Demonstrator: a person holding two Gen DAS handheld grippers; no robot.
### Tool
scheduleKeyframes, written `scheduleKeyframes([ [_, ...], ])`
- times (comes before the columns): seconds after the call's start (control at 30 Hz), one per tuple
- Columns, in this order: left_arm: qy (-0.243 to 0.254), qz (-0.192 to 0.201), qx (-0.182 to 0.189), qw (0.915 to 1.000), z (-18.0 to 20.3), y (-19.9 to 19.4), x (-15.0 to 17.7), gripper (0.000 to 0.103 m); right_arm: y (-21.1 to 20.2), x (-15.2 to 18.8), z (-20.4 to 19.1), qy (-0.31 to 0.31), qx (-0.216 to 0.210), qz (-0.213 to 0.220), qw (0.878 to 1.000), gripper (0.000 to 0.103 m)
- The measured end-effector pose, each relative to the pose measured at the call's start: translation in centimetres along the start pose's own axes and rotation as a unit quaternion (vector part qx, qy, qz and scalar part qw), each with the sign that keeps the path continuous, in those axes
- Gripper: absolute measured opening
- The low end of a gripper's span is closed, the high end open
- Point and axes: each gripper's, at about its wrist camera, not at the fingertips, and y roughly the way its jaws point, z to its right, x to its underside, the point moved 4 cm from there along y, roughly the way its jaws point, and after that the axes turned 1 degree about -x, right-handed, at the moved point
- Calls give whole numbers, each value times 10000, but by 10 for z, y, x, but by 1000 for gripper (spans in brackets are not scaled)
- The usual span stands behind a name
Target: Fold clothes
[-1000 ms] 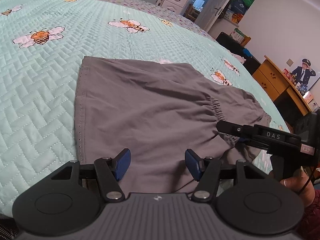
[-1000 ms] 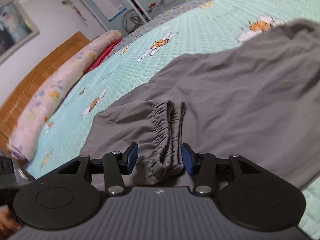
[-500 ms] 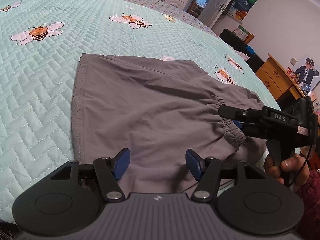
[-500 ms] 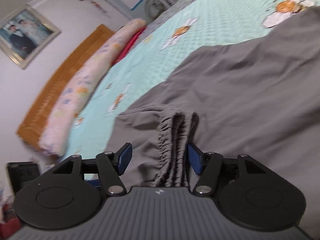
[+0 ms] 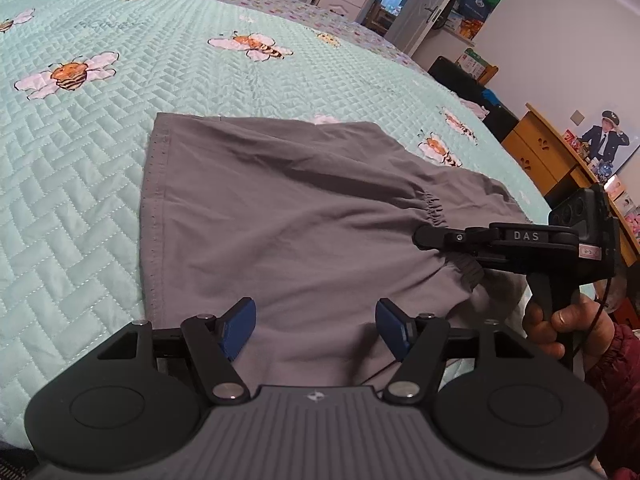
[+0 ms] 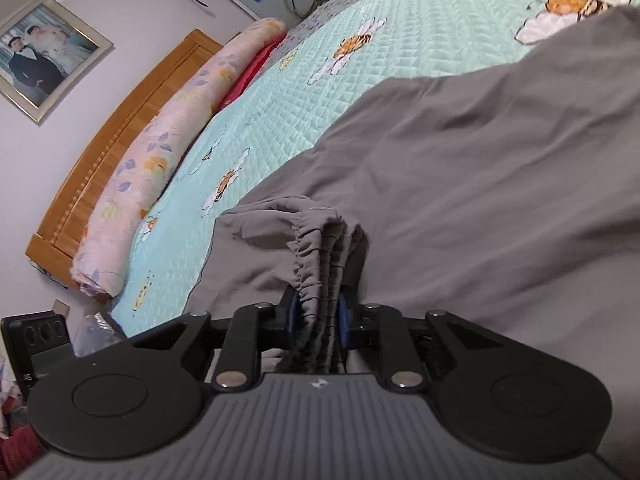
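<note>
Blue-padded fingers (image 5: pixel 239 326) of the left gripper (image 5: pixel 316 330) stand apart over the near edge of the grey shorts (image 5: pixel 280 216), which lie on the bee-print quilt (image 5: pixel 80 160). Farther right, the right gripper (image 6: pixel 318 314) has just closed, pinching their bunched elastic waistband (image 6: pixel 320 256).

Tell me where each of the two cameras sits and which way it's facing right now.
Left wrist view: sits on the left gripper, looking across the grey shorts and bee-print quilt toward a doorway; its spread blue fingers show, plus the right hand.
Right wrist view: sits on the right gripper, looking toward the wooden headboard; its fingers, just closed, pinch the elastic waistband.
Shared: shorts, quilt, and the right gripper clamping the waistband.
</note>
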Motion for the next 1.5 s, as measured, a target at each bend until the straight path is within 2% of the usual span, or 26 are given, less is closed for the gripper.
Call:
scheduleKeyframes([
  [0.17, -61, 158, -140, 9998, -12, -9, -4, 69, -3, -1, -7, 130, 2, 137, 9998, 13],
  [0.23, -99, 223, -37, 9997, -14, -15, -5, 69, -2, -3, -13, 78, 110, 161, 9998, 13],
  [0.3, 178, 273, 37, 9995, -8, -21, -4, 69, -4, -7, -18, 104, 139, 242, 9996, 12],
  [0.4, 642, 300, -41, 9975, 2, -22, -4, 69, -2, -10, -21, 39, 305, 208, 9993, 12],
  [0.53, 576, 471, -18, 9972, -1, -18, -22, 69, 7, -6, -16, 70, 544, 30, 9985, 12],
  [0.63, 473, 385, 67, 9981, -7, -3, -37, 69, 8, -2, -11, 273, 482, 78, 9984, 12],
  [0.67, 446, 122, -38, 9989, -13, 8, -38, 69, 9, -2, -11, 315, 483, 107, 9983, 12],
  [0.7, 428, -81, -257, 9987, -24, 19, -35, 63, 9, -2, -11, 328, 509, 135, 9981, 12],
  [0.73, 410, -264, -493, 9976, -35, 28, -31, 40, 9, -1, -11, 325, 558, 155, 9978, 12],
  [0.77, 392, -273, -519, 9975, -40, 28, -31, 31, 9, 0, -10, 328, 614, 164, 9974, 12],
  [0.83, 354, -224, -492, 9979, -45, 22, -31, 31, 11, 3, -12, 406, 603, 183, 9972, 12],
  [0.93, 306, -161, -481, 9982, -50, 15, -31, 31, 20, 4, -22, 205, 592, 161, 9979, 12],
  [1.0, 259, -157, -484, 9984, -48, 12, -31, 36, 23, 2, -20, 259, 604, 161, 9977, 12],
  [1.07, 194, -91, -418, 9989, -44, 7, -36, 46, 21, 0, -18, 257, 582, 171, 9978, 12],
  [1.17, 331, 248, -203, 9989, -37, 0, -57, 51, 17, 0, -17, 239, 599, 140, 9978, 12],
  [1.23, 494, 499, -393, 9968, -38, 6, -73, 55, 14, 0, -17, 242, 603, 135, 9978, 12],
  [1.27, 472, 548, -454, 9963, -45, 14, -80, 55, 13, 1, -17, 254, 586, 137, 9979, 12],
  [1.33, 480, 183, -743, 9959, -64, 43, -83, 54, 14, 3, -16, 304, 570, 135, 9978, 12],
  [1.37, 487, -19, -896, 9948, -74, 59, -84, 41, 15, 5, -14, 373, 543, 130, 9977, 12],
  [1.5, 552, 154, -1138, 9919, -75, 44, -92, 36, 17, 5, -16, 383, 515, 154, 9978, 12],
])
